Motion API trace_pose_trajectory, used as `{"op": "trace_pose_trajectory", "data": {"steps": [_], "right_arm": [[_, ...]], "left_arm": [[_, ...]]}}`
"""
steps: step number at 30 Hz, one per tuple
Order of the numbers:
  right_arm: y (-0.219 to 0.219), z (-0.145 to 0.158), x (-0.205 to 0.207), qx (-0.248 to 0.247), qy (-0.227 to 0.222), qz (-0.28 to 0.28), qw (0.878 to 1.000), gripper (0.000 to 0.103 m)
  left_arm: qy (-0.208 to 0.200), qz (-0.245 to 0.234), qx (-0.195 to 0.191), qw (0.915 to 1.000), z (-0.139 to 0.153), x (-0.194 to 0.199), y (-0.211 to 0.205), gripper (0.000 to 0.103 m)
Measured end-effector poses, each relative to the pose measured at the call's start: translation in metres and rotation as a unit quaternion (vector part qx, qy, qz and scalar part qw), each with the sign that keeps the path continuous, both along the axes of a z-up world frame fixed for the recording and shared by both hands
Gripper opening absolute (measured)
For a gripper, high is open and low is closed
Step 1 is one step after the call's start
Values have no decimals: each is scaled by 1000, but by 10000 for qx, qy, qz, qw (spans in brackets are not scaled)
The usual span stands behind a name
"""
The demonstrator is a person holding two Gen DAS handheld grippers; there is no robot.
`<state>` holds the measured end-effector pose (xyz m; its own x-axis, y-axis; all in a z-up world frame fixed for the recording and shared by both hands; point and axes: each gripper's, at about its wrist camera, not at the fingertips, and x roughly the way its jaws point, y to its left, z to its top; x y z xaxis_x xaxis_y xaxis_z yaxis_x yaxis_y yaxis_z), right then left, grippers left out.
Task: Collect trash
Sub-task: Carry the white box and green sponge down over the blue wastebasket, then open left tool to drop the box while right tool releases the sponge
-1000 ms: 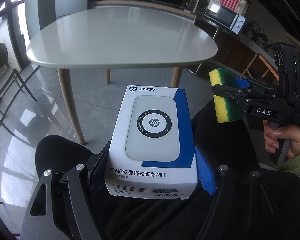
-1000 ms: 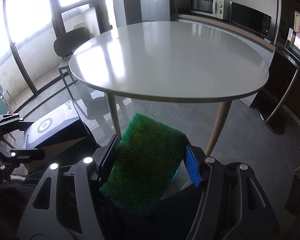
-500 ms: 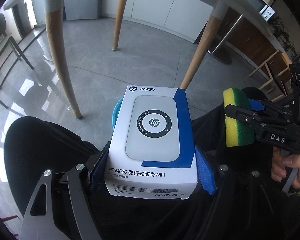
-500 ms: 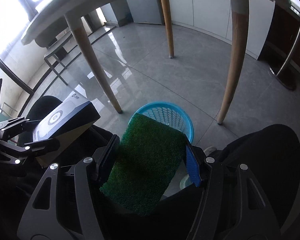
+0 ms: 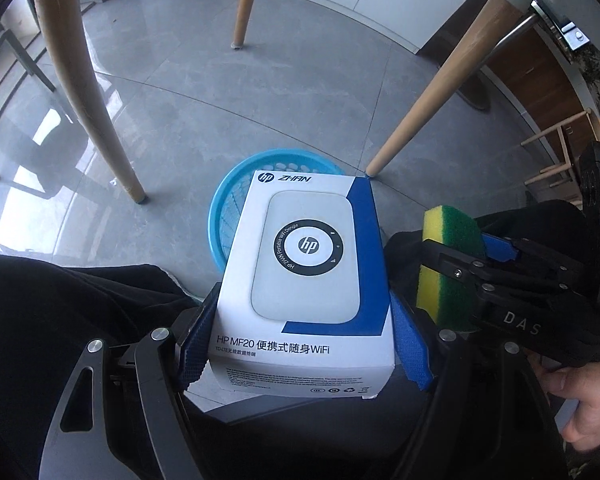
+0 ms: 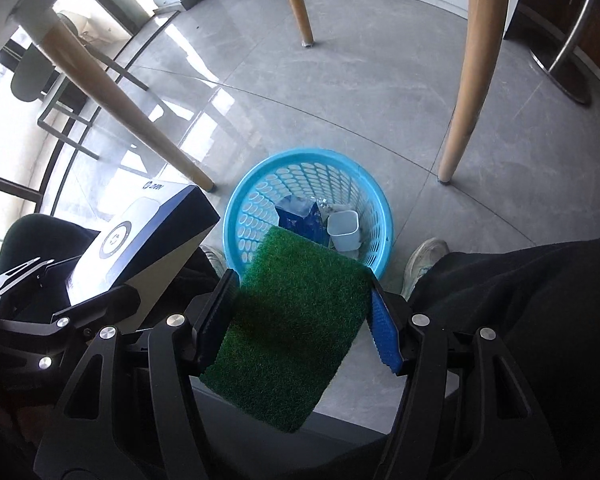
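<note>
Below, item one: blue basket [image 6: 236,216] on the grey floor [image 6: 340,100], between the person's legs and the wooden worktop legs [image 6: 468,80]. Contents: a dark blue packet [image 6: 300,220], a pale square cup [image 6: 343,234], and some clear crumpled bits, not identifiable.

Item two: white and blue box [image 5: 306,276], held above the basket's near rim. Left tool [image 5: 304,340] pinches it across its short sides, blue pads [image 5: 410,344] pressed to both flanks. Long axis runs away from the tool toward the basket; printed face up.

Item three: sponge [image 6: 296,320], green scouring face toward the camera, yellow layer visible in the left view. Right tool [image 6: 304,320] clamps its two long edges. Long axis tilted, far end overlapping the basket's near rim.

Both tools point steeply down. A hand [image 5: 580,404] grips the right tool's handle.
</note>
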<state>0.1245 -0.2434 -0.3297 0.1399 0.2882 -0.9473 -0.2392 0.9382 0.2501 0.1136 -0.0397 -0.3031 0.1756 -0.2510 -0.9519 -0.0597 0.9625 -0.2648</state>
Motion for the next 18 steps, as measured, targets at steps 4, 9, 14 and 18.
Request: {"op": "trace_pose_trajectory", "data": {"steps": [4, 9, 14, 18], "right_arm": [[5, -24, 16, -109, 177, -84, 9997, 58], [2, -58, 35, -105, 525, -305, 9981, 58], [2, -86, 55, -103, 668, -438, 9968, 59], [4, -106, 69, -106, 782, -470, 9958, 60]], "left_arm": [[338, 218, -320, 9987, -21, 10, 4, 76], [432, 247, -53, 9987, -43, 26, 1, 76], [649, 337, 36, 9973, -67, 45, 1, 76], [634, 108, 293, 9975, -77, 57, -6, 76]]}}
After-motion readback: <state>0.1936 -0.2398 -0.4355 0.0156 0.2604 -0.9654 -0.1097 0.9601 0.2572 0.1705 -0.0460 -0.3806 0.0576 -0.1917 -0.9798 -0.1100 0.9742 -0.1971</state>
